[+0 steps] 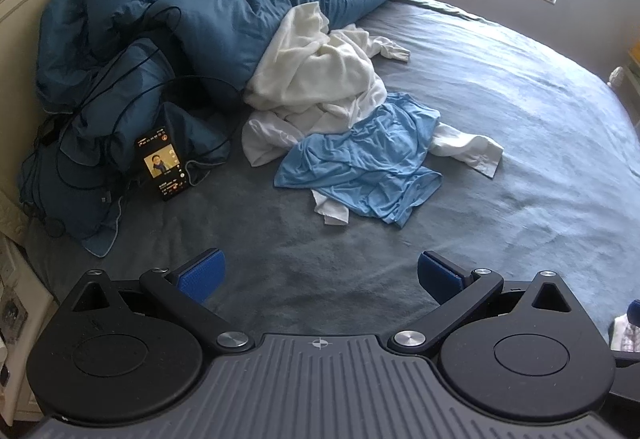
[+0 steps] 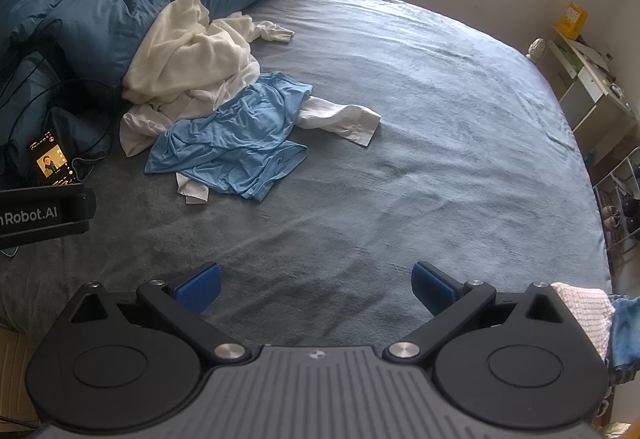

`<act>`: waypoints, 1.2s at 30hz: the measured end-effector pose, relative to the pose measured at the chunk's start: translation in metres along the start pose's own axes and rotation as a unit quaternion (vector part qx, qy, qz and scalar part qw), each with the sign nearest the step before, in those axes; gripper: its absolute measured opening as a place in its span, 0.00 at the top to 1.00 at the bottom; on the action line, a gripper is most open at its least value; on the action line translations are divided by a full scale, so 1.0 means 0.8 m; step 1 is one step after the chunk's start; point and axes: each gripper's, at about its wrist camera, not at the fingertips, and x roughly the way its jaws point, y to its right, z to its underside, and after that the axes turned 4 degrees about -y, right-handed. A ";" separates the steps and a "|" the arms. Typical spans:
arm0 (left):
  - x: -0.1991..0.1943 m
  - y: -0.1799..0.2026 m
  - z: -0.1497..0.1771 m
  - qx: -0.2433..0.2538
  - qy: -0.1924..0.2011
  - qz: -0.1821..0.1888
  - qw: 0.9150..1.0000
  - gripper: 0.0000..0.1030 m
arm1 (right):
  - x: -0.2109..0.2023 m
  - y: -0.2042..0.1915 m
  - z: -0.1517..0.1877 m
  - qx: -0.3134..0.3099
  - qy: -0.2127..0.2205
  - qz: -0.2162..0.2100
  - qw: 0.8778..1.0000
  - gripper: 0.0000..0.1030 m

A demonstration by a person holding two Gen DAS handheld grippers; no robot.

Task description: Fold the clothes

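At the far left a dark blue duvet (image 1: 168, 19) is bunched against the headboard, with black cables (image 1: 100, 111) looped over it and a lit phone (image 1: 162, 163) propped against its near edge. Just right of the phone lies the heap of clothes: a cream top (image 1: 320, 71) leaning on the duvet, a white shirt (image 1: 472, 147) with one cuff stretched to the right, and a light blue T-shirt (image 1: 360, 167) crumpled on top at the near side. The grey bedsheet (image 1: 520, 119) is bare to the right, and a shelf unit (image 2: 588, 79) stands beyond the bed's right edge. The left gripper (image 1: 320, 275) hovers over the near sheet, jaws spread wide and empty, well short of the clothes. The right gripper (image 2: 316, 281) is held the same way, gaping and holding nothing.
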 end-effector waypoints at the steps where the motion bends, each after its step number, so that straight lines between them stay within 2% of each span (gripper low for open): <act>1: 0.001 0.001 -0.001 -0.001 0.000 0.000 1.000 0.00 | 0.000 0.000 0.000 0.000 0.000 0.000 1.000 0.00; 36: 0.004 0.006 -0.003 -0.008 -0.007 -0.002 1.000 0.00 | 0.001 -0.005 -0.002 -0.006 0.000 -0.001 1.000 0.00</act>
